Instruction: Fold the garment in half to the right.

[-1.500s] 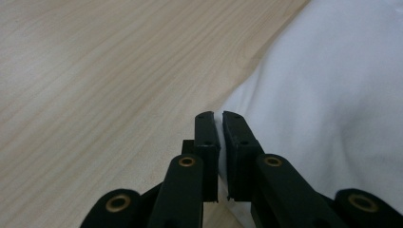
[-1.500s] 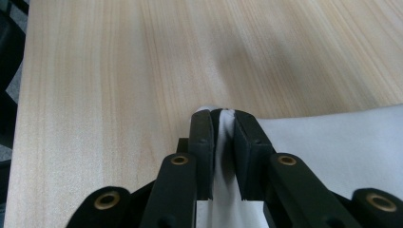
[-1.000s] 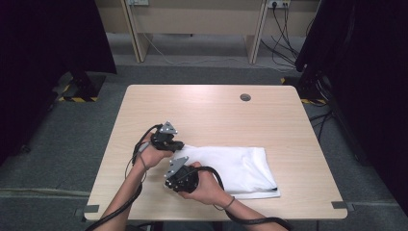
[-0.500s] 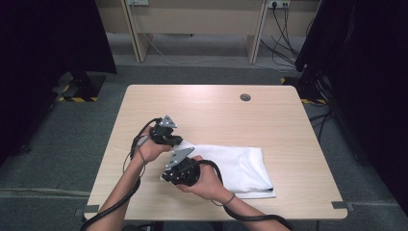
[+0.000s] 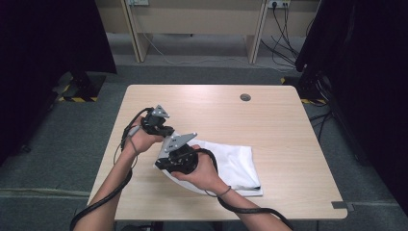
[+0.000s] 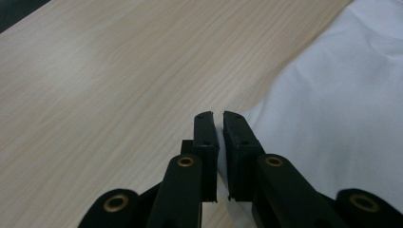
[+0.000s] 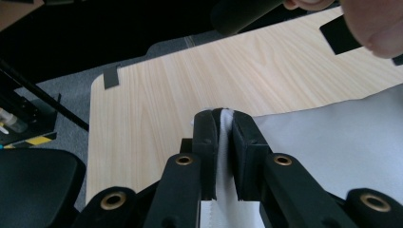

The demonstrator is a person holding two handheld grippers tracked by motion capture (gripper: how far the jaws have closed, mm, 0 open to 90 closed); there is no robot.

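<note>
Now folding | white soft cloth (image 5: 231, 163) is lying near right on the pale wooden table (image 5: 284, 130) | left gripper (image 6: 217, 116) and right gripper (image 7: 223, 114) are pinching its left edge | next: probably carrying it right.

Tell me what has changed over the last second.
Both hands have lifted: the left tool and the right tool sit higher, raising the left edge of the white cloth they pinch. Both stay shut on it; the rest still lies on the table.

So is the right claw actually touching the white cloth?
Touching. The right gripper view shows the right claw pinching a fold of the white cloth between its jaws.
</note>
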